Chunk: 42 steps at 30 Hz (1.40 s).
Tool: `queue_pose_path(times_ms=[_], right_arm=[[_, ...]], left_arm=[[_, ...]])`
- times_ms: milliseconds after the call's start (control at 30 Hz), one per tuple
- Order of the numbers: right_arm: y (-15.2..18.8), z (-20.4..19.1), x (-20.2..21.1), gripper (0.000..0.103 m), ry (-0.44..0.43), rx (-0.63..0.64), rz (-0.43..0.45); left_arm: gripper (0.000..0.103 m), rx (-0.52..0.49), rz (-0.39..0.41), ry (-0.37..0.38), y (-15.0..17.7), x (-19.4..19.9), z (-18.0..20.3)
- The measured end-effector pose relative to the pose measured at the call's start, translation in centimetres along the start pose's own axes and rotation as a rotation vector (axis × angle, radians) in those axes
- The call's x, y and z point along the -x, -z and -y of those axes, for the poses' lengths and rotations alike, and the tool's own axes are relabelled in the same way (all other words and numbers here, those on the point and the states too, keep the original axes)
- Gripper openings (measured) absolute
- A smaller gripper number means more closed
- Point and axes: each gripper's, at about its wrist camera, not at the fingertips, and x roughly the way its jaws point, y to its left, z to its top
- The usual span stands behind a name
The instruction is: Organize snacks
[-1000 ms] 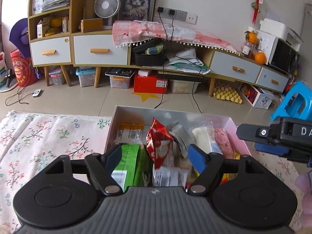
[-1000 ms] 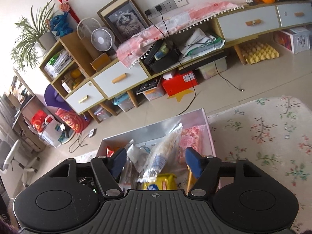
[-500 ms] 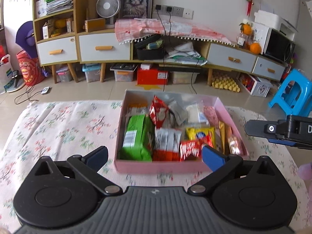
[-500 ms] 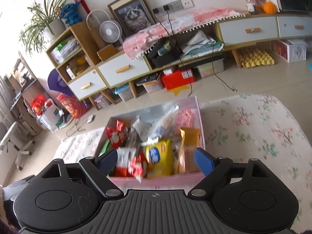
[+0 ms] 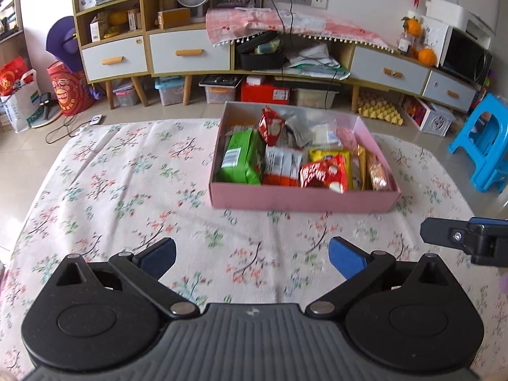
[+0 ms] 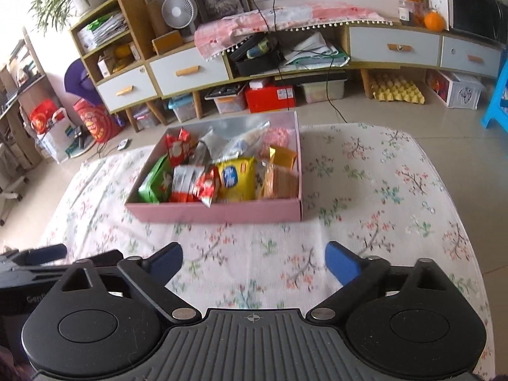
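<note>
A pink box (image 5: 301, 198) (image 6: 222, 212) stands on the floral tablecloth (image 5: 127, 184), packed with several snack packets: a green bag (image 5: 239, 158) (image 6: 154, 179), red-and-white packets (image 5: 322, 174) (image 6: 206, 187), a yellow biscuit pack (image 6: 236, 177) and golden wrappers (image 5: 376, 171). My left gripper (image 5: 252, 255) hovers over bare cloth in front of the box, open and holding nothing. My right gripper (image 6: 254, 258) is also back from the box, its jaws still opening with nothing between them. The right gripper's finger (image 5: 444, 235) shows at the left wrist view's right edge.
A long low cabinet (image 5: 190, 54) with drawers, a fan and a cat picture lines the far wall. Storage bins and a red box (image 5: 265, 92) sit under it. A blue stool (image 5: 482, 146) stands right of the table, bags (image 5: 19, 95) to the left.
Both grippers pulled back from inside the box to over the cloth in front of it. Their jaws spread wide, and the packets they were among stay in the box.
</note>
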Motion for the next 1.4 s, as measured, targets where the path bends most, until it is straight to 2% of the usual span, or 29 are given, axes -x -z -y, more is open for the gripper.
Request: queue_pose_path(times_ms=[267, 400, 667, 1400], right_arm=[[1.5, -0.5, 0.6, 0.098, 0.024, 0.039, -0.035], [2.0, -0.9, -0.1, 0.098, 0.054, 0.063, -0.048], [2.3, -1.3, -0.6, 0.098, 0.063, 0.080, -0.041], [2.7, -1.3, -0.6, 0.098, 0.063, 0.084, -0.048]], left_arm=[[0.103, 0.042, -0.037, -0.017, 2.0, 0.9, -0.1], [0.103, 0.044, -0.048, -0.024, 2.3, 0.9, 0.1], [0.103, 0.035, -0.068, -0.055, 2.5, 0.2, 0.4], [0.103, 0.018, -0.063, -0.070, 2.6, 0.8, 0.6]])
